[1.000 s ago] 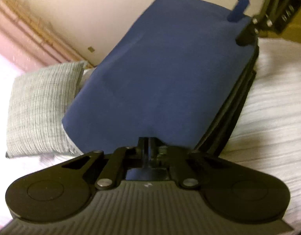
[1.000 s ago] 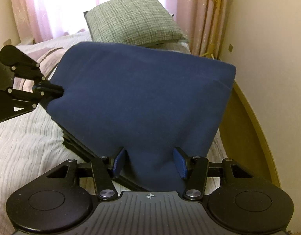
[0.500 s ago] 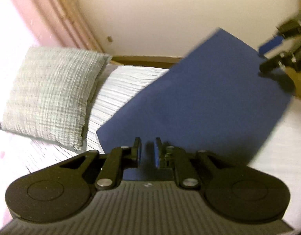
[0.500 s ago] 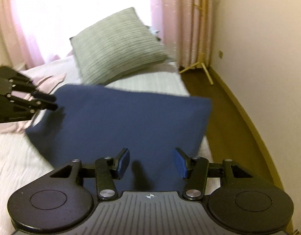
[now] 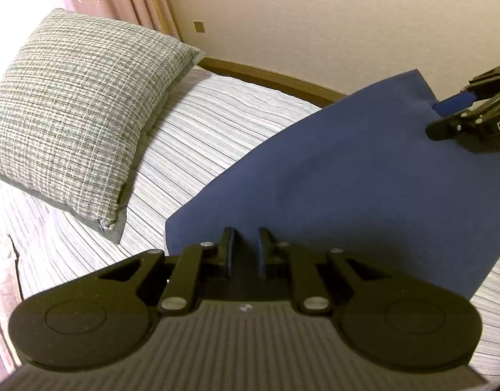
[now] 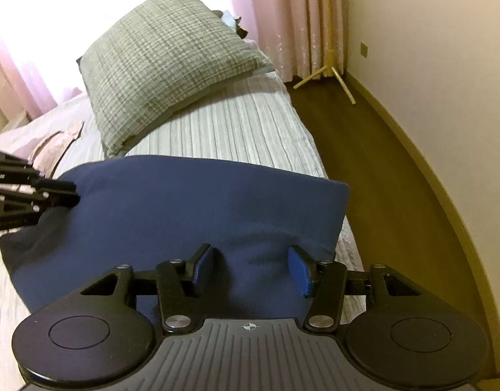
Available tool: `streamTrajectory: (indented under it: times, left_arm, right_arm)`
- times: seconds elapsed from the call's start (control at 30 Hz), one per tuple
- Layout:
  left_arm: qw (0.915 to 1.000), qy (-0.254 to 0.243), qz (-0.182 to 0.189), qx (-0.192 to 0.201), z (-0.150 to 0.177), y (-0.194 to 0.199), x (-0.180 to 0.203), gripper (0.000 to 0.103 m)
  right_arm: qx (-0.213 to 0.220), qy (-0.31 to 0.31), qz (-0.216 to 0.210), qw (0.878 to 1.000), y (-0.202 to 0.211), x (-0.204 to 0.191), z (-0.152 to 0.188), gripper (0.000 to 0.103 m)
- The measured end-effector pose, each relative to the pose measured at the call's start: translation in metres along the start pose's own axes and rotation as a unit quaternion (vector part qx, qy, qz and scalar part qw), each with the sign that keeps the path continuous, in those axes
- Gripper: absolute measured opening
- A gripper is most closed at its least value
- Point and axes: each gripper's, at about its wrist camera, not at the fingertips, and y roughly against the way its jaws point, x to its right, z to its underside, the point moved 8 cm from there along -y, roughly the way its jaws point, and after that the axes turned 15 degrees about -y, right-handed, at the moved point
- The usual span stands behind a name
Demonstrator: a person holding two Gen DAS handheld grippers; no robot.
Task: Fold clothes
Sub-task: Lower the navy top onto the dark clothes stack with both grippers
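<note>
R gripper (image 6: 248,268): fingers spread wide w/ blue pads, nothing between them, poised over near edge of the navy cloth (image 6: 191,215). L gripper (image 5: 245,251): fingers part-open, narrow gap, over the cloth's near corner, not pinching it. Cloth lies flat, folded to a rough rectangle, on the striped bedcover (image 5: 217,123), close to the bed's right edge by the wood floor (image 6: 373,169). Grey woven pillow (image 5: 74,107) beyond it, apart from cloth. Pink curtains (image 6: 282,9) and beige wall (image 5: 331,19) behind
</note>
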Motion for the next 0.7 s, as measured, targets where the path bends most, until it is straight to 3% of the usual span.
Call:
streamTrajectory:
  times: [0.23, 0.33, 0.4, 0.5, 0.6, 0.7]
  left_arm:
    - [0.9995, 0.014, 0.005, 0.027, 0.006, 0.025, 0.008, 0.012]
    - [0.9987, 0.025, 0.018, 0.040, 0.017, 0.043, 0.020, 0.012]
    - [0.9981, 0.029, 0.030, 0.045, 0.024, 0.053, 0.029, 0.012]
    - [0.9987, 0.022, 0.045, 0.013, 0.038, 0.034, 0.045, 0.012]
    - [0.9991, 0.023, 0.032, 0.018, 0.038, 0.036, 0.048, 0.011]
    - [0.9984, 0.045, 0.025, 0.026, 0.040, 0.052, 0.049, 0.017]
  right_arm:
    - [0.050, 0.010, -0.003, 0.999, 0.051, -0.017, 0.011, 0.053]
    - [0.057, -0.012, -0.025, 0.998, 0.077, -0.031, 0.035, 0.053]
    - [0.037, -0.016, -0.027, 0.999, 0.074, -0.037, 0.060, 0.053]
    - [0.018, -0.010, -0.013, 1.000, 0.052, -0.037, 0.085, 0.054]
    - [0.023, -0.012, -0.007, 1.000, 0.055, -0.039, 0.082, 0.055]
    - [0.046, -0.018, 0.000, 0.999, 0.075, -0.047, 0.078, 0.056]
